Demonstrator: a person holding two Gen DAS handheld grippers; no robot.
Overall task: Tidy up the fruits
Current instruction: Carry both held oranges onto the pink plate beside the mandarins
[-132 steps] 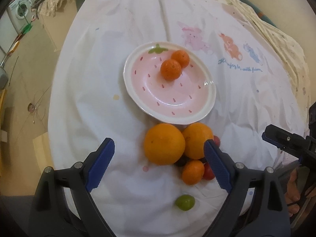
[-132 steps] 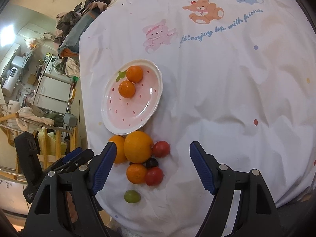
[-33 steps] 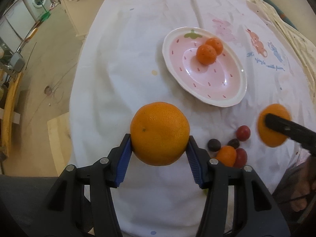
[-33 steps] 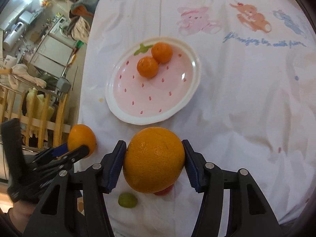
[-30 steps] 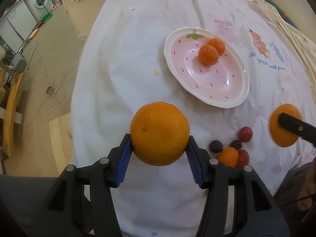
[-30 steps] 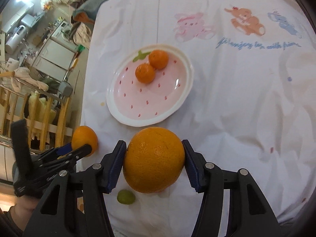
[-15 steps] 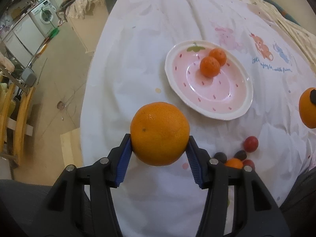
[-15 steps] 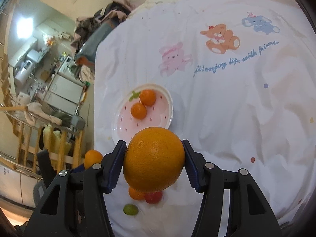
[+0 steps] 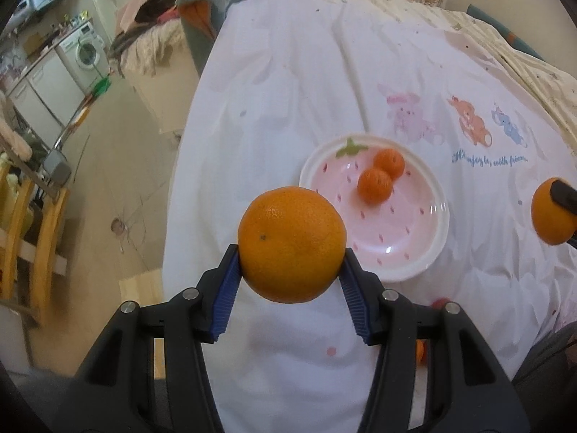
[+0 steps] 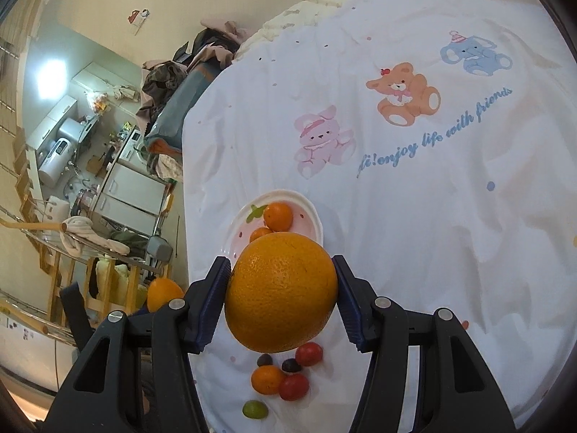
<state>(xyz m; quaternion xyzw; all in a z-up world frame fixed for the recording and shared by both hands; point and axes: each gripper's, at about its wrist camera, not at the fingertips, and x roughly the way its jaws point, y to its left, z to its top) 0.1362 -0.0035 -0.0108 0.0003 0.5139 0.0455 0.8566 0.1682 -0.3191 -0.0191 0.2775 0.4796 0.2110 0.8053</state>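
plate (image 9: 375,274): sits on the cloth-covered desk (image 9: 288,90).
two small oranges (image 9: 375,186): lie in the plate, touching, near its far rim.
left gripper (image 9: 290,288): holds a big orange (image 9: 291,244) above the desk, in front of the plate.
right gripper (image 10: 281,297): holds another big orange (image 10: 281,290) over the plate's near side.
little fruits (image 10: 285,379): a bunch on the cloth, on the near side of the plate.

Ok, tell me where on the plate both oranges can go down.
The plate is bare pink across its near half; two small mandarins crowd the far side by the leaf print. Small fruits cluster on the cloth before it.
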